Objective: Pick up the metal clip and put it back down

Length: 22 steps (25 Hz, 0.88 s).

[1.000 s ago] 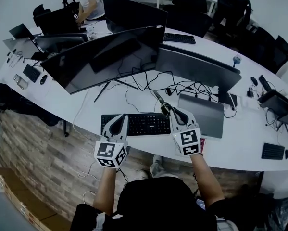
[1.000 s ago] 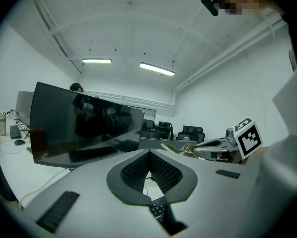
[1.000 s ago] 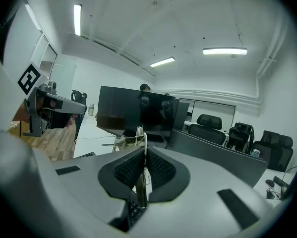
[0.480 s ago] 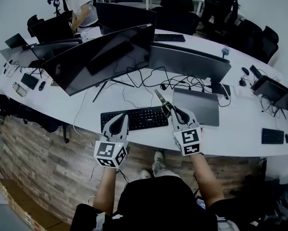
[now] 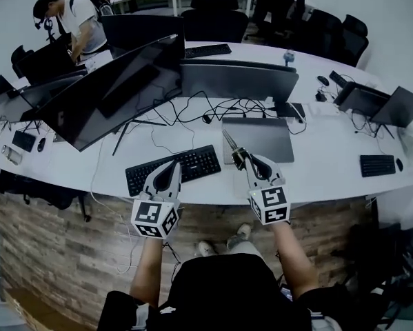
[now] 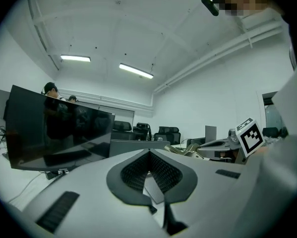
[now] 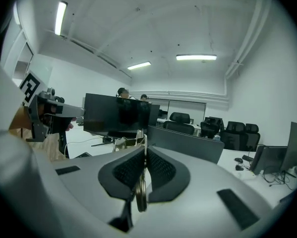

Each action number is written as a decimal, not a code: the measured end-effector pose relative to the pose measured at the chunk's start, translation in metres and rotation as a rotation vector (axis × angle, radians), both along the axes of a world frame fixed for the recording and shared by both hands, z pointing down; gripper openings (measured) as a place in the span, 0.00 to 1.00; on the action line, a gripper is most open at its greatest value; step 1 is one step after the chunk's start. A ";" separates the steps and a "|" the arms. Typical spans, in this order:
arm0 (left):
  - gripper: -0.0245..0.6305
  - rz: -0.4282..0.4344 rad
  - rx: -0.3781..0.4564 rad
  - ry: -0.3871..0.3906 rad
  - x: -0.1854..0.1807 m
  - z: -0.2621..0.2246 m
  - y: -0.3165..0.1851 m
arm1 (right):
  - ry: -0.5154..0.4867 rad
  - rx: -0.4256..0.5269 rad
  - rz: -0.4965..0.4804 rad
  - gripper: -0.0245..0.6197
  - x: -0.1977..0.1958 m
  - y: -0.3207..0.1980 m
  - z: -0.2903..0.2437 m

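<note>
In the head view my right gripper point(image 5: 247, 161) is shut on the metal clip point(image 5: 231, 145), a brassy clip that sticks out forward and to the left of the fingertips, above the front of the white desk point(image 5: 323, 178). The right gripper view shows the clip's ring handle point(image 7: 140, 195) pinched between the dark pads, its front end point(image 7: 126, 143) past the tips. My left gripper point(image 5: 169, 167) hangs level with it over the black keyboard point(image 5: 172, 169), shut, with nothing in it; its pads meet in the left gripper view point(image 6: 149, 153).
A closed grey laptop point(image 5: 260, 138) lies just beyond the clip. Large dark monitors point(image 5: 116, 88) and tangled cables point(image 5: 220, 109) fill the desk's middle. A person point(image 5: 75, 23) stands at the far left. Office chairs point(image 5: 213, 9) line the back.
The head view has swung, so the desk now sits higher and more to the left. Both grippers hold the same pose, and the clip stays in the right one.
</note>
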<state>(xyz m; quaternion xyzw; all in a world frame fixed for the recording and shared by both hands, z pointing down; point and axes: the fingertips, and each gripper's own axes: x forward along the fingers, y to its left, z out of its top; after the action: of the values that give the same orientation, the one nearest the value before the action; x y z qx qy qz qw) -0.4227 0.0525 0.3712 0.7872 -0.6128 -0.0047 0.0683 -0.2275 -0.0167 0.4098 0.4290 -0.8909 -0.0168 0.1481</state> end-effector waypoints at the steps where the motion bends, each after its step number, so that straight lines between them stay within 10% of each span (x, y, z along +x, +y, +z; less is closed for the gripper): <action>1: 0.05 0.018 -0.002 -0.001 0.009 0.000 -0.003 | -0.003 0.000 0.018 0.08 0.010 0.001 -0.001; 22: 0.05 0.169 -0.007 -0.025 0.234 -0.014 -0.016 | -0.067 0.031 0.198 0.08 0.259 0.025 -0.031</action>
<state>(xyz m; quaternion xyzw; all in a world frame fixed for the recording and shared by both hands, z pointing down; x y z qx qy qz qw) -0.1883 0.0360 0.3567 0.8359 -0.5451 0.0131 0.0635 0.0318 0.0088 0.3790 0.5174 -0.8483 -0.0017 0.1123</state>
